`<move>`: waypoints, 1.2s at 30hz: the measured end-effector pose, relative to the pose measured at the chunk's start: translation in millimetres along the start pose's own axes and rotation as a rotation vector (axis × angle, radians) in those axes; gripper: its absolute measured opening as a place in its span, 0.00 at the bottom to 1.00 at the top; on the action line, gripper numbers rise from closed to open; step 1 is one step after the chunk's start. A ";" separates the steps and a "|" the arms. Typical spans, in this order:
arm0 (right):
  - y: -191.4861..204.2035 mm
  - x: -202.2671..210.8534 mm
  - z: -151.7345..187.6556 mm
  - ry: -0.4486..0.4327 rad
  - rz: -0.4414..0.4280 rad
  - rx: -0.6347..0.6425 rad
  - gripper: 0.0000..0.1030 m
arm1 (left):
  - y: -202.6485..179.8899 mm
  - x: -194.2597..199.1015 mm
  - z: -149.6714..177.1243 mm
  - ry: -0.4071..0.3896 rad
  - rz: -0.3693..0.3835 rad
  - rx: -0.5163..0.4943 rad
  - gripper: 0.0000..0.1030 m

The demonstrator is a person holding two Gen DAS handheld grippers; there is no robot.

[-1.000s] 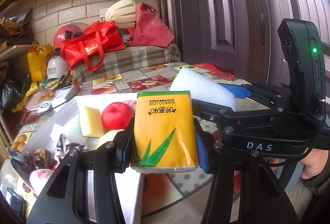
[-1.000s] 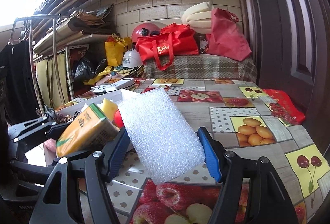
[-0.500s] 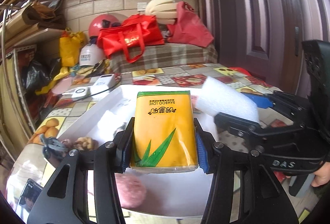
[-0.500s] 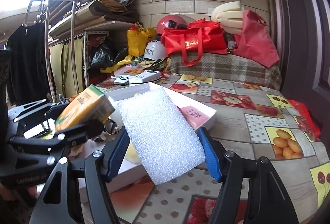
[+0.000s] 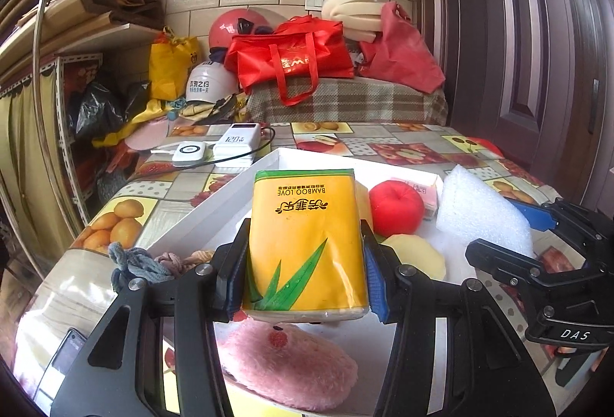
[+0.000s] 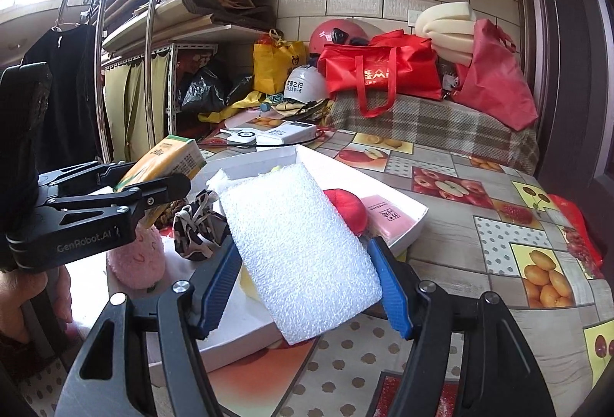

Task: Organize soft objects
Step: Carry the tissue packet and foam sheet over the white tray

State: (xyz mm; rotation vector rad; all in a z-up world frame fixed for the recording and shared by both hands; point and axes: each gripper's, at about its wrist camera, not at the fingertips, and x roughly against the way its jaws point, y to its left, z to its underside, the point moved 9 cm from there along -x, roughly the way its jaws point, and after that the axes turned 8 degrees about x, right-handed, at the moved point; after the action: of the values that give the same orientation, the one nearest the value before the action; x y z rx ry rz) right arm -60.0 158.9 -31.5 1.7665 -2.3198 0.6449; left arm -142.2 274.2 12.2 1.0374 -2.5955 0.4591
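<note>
My left gripper [image 5: 303, 278] is shut on a yellow tissue pack [image 5: 307, 240] and holds it above the white tray [image 5: 215, 209]; the pack also shows in the right wrist view [image 6: 165, 159]. My right gripper [image 6: 303, 286] is shut on a white foam block [image 6: 295, 248] over the tray's near right side; the block also shows in the left wrist view [image 5: 479, 213]. In the tray lie a red soft apple [image 5: 397, 207], a pink plush toy [image 5: 291, 367], a pink packet [image 6: 387, 217], a yellow sponge piece [image 5: 418, 255] and a black-and-white scrunchie [image 6: 195, 229].
The tray [image 6: 406, 225] sits on a table with a fruit-print cloth [image 6: 499, 225]. A power bank [image 5: 238, 144] and a white charger [image 5: 190, 154] lie behind the tray. Grey and tan hair ties [image 5: 146, 263] lie at its left edge. Red bags [image 5: 291, 60] stand at the back.
Both grippers have moved left and lower over the tray with their loads still held. The tray's contents have come into fuller view.
</note>
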 end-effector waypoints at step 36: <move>22.2 -71.4 11.7 0.245 -0.050 0.135 0.66 | 18.1 -28.9 -2.2 0.055 -0.052 0.032 0.49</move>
State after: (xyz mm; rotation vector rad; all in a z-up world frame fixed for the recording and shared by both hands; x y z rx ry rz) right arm -58.6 221.4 -74.0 1.6844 -2.1066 0.9697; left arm -134.6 305.1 -0.4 1.0848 -2.5145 0.5108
